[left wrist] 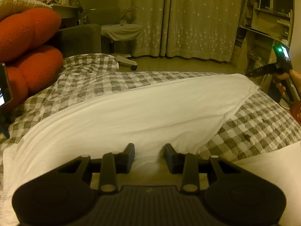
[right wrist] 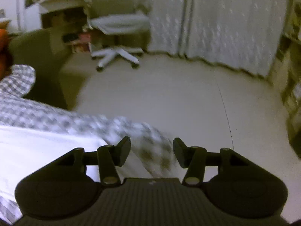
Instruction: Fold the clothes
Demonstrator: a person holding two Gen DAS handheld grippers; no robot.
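Observation:
A white garment lies spread over the checked bedcover, its far corner pointing right. My left gripper is low over its near edge. The fingers stand apart, with a small ridge of the white cloth between them, and the pads do not visibly press on it. In the blurred right wrist view my right gripper is open and holds nothing. It hangs over the bed's edge, with the garment's corner to its left. At the right edge of the left wrist view a hand holds that gripper.
Two orange cushions are stacked at the left, with a phone screen in front of them. An office chair and curtains stand beyond the bed, and shelves at the right. More white cloth lies near right. Bare floor lies past the bed.

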